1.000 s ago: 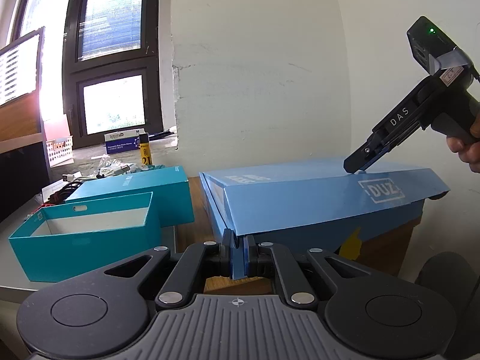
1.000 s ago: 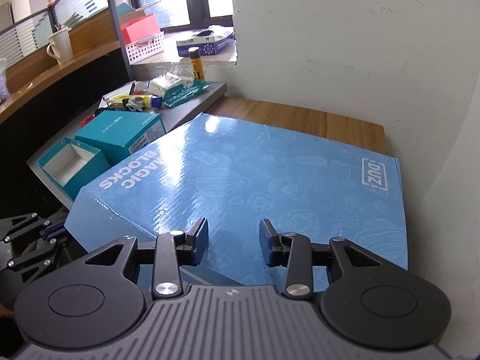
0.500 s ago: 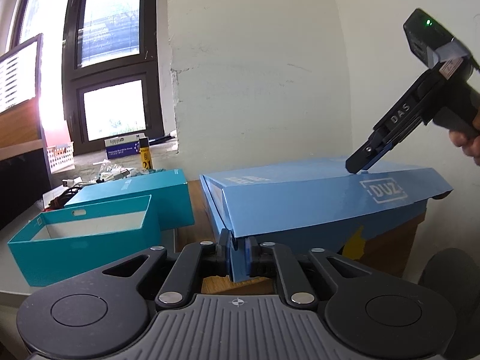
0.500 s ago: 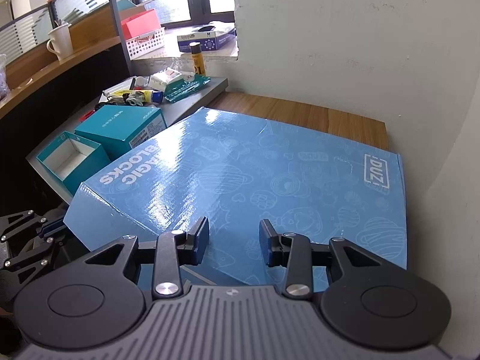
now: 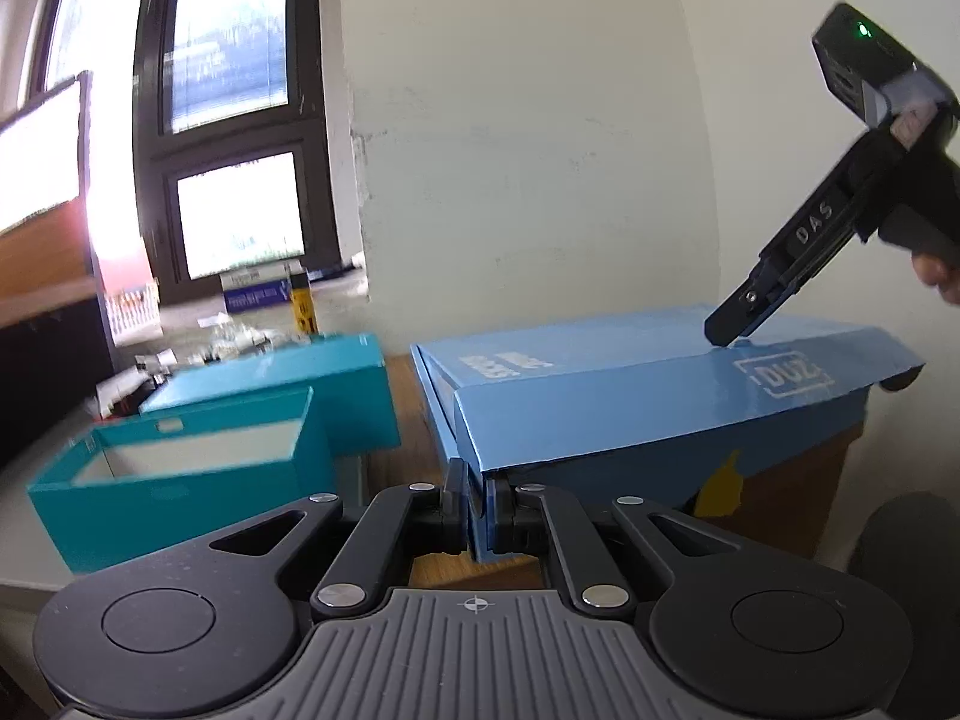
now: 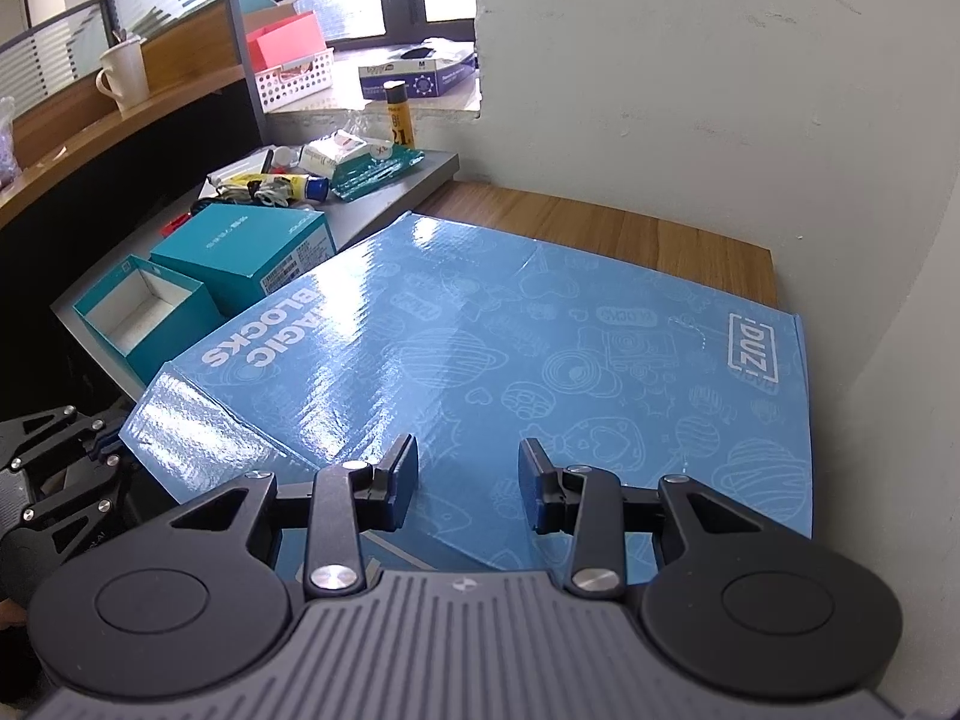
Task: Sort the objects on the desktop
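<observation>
Left gripper [image 5: 477, 510] pinches the blue box lid's [image 6: 540, 324] front flap dead ahead; right gripper [image 6: 468, 480], fingers apart, presses down on the lid's top.

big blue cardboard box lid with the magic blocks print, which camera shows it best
The right wrist view: it looks down on the big blue cardboard box lid, showing its whole printed top, with the open right gripper over its near edge. The left wrist view shows that lid only edge-on, with the left gripper shut on its front flap.
</observation>
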A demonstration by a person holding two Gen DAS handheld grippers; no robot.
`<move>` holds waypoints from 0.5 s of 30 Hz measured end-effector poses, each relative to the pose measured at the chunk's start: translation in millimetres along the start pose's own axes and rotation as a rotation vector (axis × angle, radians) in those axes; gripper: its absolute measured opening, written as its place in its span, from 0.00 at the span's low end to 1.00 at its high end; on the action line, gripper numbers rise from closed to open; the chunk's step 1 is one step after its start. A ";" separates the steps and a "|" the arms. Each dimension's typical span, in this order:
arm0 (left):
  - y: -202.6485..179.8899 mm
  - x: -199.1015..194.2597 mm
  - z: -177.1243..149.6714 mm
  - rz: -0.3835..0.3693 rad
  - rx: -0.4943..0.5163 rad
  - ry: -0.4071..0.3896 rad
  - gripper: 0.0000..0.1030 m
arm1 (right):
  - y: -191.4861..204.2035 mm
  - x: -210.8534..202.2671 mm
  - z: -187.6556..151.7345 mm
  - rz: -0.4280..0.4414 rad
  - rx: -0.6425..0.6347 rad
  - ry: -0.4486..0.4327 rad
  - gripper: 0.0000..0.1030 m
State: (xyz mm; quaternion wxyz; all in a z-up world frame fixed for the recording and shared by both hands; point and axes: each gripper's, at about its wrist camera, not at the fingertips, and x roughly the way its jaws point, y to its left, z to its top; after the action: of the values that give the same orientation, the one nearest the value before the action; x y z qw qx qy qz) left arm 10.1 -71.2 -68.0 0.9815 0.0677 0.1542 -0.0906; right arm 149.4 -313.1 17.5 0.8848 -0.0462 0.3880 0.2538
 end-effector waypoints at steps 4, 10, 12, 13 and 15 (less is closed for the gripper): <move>1.5 -1.5 -1.3 -0.006 -0.004 0.003 0.07 | 0.2 1.7 -1.6 0.002 0.000 0.008 0.41; 4.3 -1.0 -0.6 -0.020 -0.026 0.019 0.07 | 0.5 4.5 -4.9 0.005 0.003 0.017 0.41; 8.4 -1.1 1.8 -0.034 -0.051 0.030 0.07 | 0.9 4.7 -5.0 0.006 0.002 0.020 0.41; 9.5 -1.6 2.3 -0.039 -0.055 0.035 0.07 | 1.2 4.7 -4.8 0.006 0.001 0.021 0.41; 11.2 -2.6 3.5 -0.047 -0.071 0.044 0.07 | 1.7 4.7 -4.6 0.007 -0.001 0.024 0.41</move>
State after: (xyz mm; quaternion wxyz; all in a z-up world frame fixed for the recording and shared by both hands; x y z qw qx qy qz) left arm 10.9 -60.4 -62.7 0.9773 0.0314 0.1806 -0.1066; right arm 148.2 -311.0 11.1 0.8792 -0.0484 0.3986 0.2566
